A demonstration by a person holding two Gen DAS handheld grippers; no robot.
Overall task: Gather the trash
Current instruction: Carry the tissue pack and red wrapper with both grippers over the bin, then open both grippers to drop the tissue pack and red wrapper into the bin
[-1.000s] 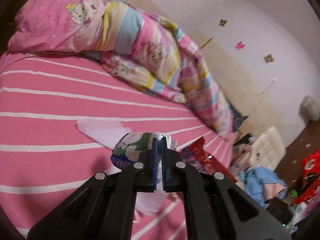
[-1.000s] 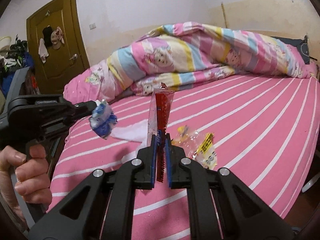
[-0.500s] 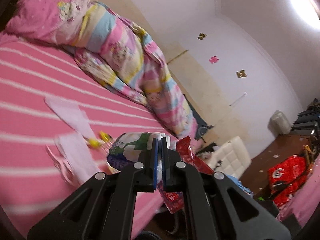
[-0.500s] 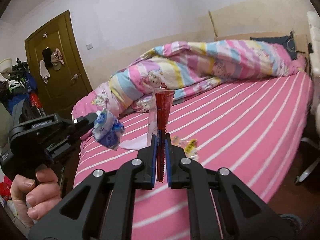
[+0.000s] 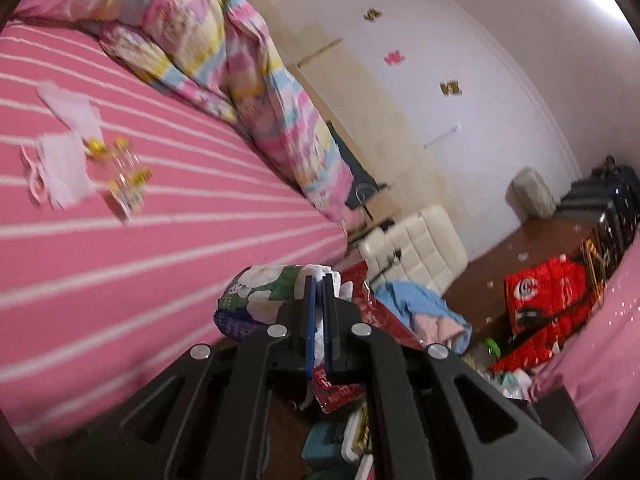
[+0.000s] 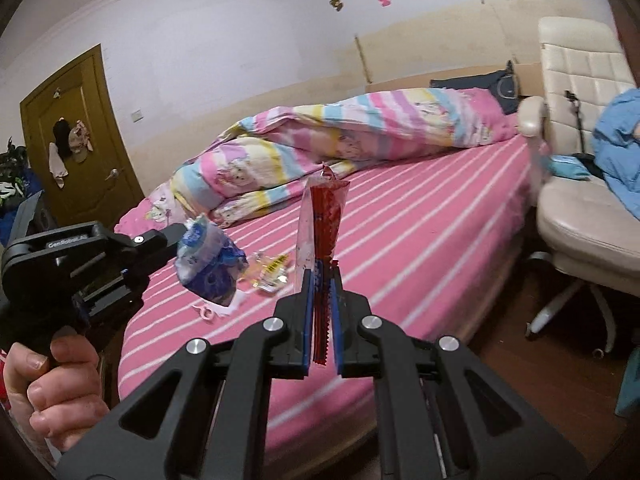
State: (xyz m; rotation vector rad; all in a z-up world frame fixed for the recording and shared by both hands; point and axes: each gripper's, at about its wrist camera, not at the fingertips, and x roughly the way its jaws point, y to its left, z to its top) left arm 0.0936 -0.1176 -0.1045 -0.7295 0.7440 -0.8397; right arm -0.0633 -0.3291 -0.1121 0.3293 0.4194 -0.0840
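My left gripper point(image 5: 319, 280) is shut on a crumpled blue, green and white wrapper point(image 5: 256, 300); the same gripper point(image 6: 182, 234) and wrapper point(image 6: 208, 258) show in the right wrist view, held above the bed's foot edge. My right gripper point(image 6: 321, 276) is shut on a red and clear snack wrapper point(image 6: 322, 220) that stands upright; the wrapper also shows in the left wrist view point(image 5: 380, 312). On the pink striped bed point(image 6: 420, 240) lie a clear yellow-printed wrapper point(image 6: 272, 270) point(image 5: 126, 178), white tissues point(image 5: 64, 164) and a pink scrap point(image 6: 204, 312).
A rolled pink, blue and yellow quilt point(image 6: 360, 128) lies along the far side of the bed. A white chair point(image 6: 584, 200) with blue clothes stands right of the bed. Red packages point(image 5: 548, 304) and clutter sit on the floor. A wooden door point(image 6: 80, 140) is at the left.
Both grippers have pulled back from the bed with their wrappers and swung right. The bed edge, chair and floor have come into view.
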